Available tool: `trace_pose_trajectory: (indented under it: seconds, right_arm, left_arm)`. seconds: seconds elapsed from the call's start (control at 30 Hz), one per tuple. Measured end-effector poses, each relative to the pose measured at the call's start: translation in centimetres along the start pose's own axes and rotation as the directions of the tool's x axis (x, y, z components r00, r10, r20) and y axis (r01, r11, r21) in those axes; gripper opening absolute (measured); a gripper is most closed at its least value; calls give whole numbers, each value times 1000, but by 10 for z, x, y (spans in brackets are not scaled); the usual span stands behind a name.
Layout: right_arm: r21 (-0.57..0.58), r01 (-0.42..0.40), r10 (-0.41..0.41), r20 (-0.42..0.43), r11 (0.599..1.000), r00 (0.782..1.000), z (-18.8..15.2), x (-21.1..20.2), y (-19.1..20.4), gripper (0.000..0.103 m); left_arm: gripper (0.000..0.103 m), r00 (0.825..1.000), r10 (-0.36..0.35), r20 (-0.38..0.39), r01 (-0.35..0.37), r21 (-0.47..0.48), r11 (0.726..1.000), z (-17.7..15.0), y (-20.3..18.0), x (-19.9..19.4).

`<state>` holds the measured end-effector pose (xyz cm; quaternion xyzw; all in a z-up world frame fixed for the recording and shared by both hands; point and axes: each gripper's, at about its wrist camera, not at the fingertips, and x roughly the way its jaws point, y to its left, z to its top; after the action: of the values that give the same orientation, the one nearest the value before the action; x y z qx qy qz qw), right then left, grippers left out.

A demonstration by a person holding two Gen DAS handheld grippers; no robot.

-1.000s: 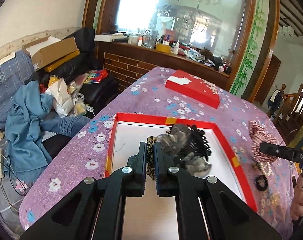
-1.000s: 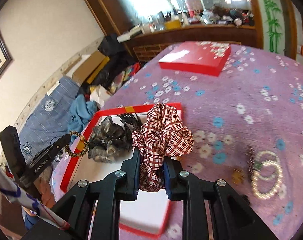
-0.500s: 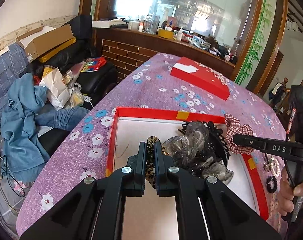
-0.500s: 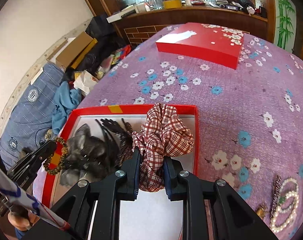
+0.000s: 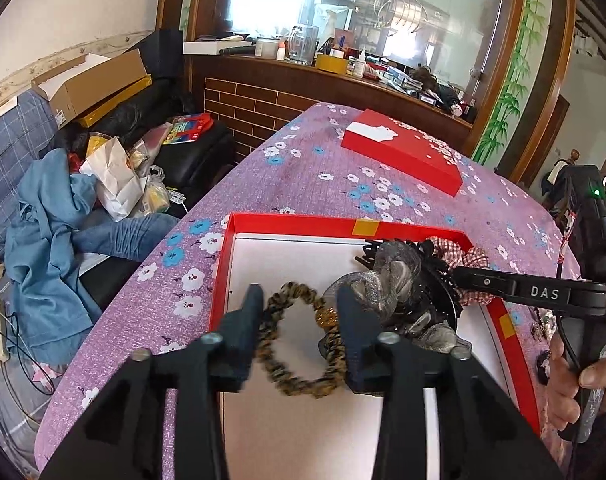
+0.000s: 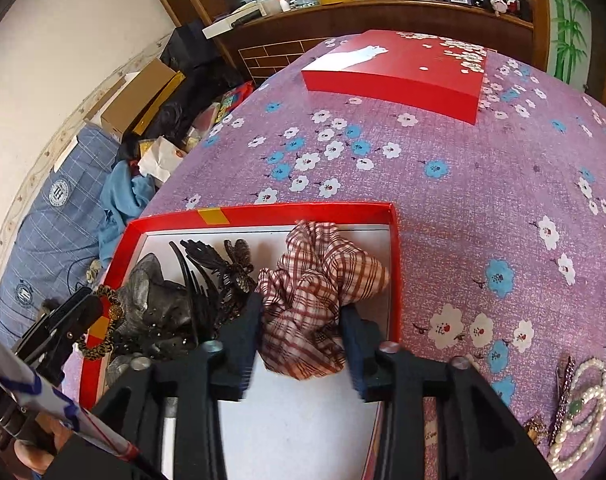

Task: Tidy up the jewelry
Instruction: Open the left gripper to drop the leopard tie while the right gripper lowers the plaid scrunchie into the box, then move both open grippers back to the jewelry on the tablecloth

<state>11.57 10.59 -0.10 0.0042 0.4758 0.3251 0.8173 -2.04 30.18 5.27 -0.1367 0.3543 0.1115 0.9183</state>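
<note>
Leopard scrunchie (image 5: 301,340) between just-opened left tongs (image 5: 299,324), plaid scrunchie (image 6: 317,296) between just-opened right tongs (image 6: 303,332)

"DAS" on right gripper (image 5: 455,276)

L gripper (image 5: 299,320), R gripper (image 6: 303,330): jaws just opening

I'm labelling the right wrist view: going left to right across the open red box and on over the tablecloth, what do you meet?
Leopard-print hair tie → grey fabric scrunchie → black claw clip → red-and-white plaid scrunchie → white pearl bracelets.
</note>
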Motion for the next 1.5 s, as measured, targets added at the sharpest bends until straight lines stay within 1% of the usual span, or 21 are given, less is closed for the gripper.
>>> trace_pose_trajectory:
  seconds: [0.2,0.23,0.27,0.33,0.47,0.53,0.63,0.7,0.77,0.87,0.9,1.03,1.13,1.17,1.2,1.3,1.33,1.37,1.4,1.43,1.5]
  right_arm:
    - [1,-18,18,18,1000,1000,-2,-18,1,48]
    - [-1,-20,20,24,1000,1000,-2,-23,2,49]
    - [-3,-24,24,31,1000,999,-3,-28,3,52]
    - [-5,-35,35,45,999,998,-6,-38,3,53]
    - [-18,-64,66,79,998,995,-18,-65,2,53]
    - [-15,-58,60,113,998,992,-27,-81,-4,53]
    - [32,-94,87,170,995,982,-45,-110,-24,53]
    - [82,-119,100,204,989,974,-58,-129,-46,53]
    - [132,-152,118,234,979,965,-69,-144,-68,53]
    - [219,-205,137,289,954,947,-89,-167,-106,53]
    - [230,-214,139,302,949,943,-93,-173,-114,53]
    - [261,-222,124,344,940,931,-107,-190,-142,53]
    - [283,-301,193,354,910,915,-112,-193,-163,53]
    - [288,-314,202,358,905,911,-112,-194,-170,53]
    - [278,-308,197,362,910,911,-111,-194,-175,53]
    - [257,-273,181,332,927,926,-112,-187,-187,53]
    - [269,-270,176,326,925,929,-114,-181,-194,53]
    - [286,-256,167,302,923,938,-116,-174,-200,53]
    - [305,-225,143,271,925,952,-117,-168,-206,53]
    - [317,-203,121,261,926,958,-117,-167,-208,53]
    - [326,-182,97,260,928,961,-118,-166,-214,53]
  left_arm:
    - [39,1000,-10,15,10,-5,1000,1,-4,-11]
    - [40,1000,-12,18,12,-5,1000,1,-5,-13]
    - [40,1000,-13,21,13,-5,1000,1,-6,-15]
    - [41,1000,-15,27,15,-8,1000,1,-7,-21]
    - [42,999,-22,44,22,3,1000,-1,-15,-34]
    - [42,998,-30,51,29,10,1000,-3,-20,-40]
    - [42,997,-51,61,49,23,999,-6,-34,-51]
    - [43,996,-67,65,65,38,997,-9,-47,-56]
    - [44,994,-84,65,80,58,995,-13,-63,-60]
    - [46,992,-115,56,109,98,989,-21,-93,-64]
    - [46,991,-123,51,117,112,987,-24,-102,-64]
    - [46,985,-170,13,166,167,972,-36,-143,-63]
    - [46,980,-195,-29,197,198,960,-44,-172,-59]
    - [46,979,-201,-46,206,208,956,-46,-181,-58]
    - [46,977,-204,-58,212,215,953,-48,-188,-56]
    - [46,967,-227,-118,250,247,936,-57,-212,-52]
    - [46,957,-247,-155,280,258,925,-61,-223,-48]
    - [46,947,-260,-188,304,265,915,-65,-229,-45]
    - [46,939,-268,-216,321,269,908,-69,-235,-40]
    - [46,934,-264,-242,327,273,905,-73,-243,-34]
    - [46,929,-238,-285,320,292,901,-80,-259,-22]
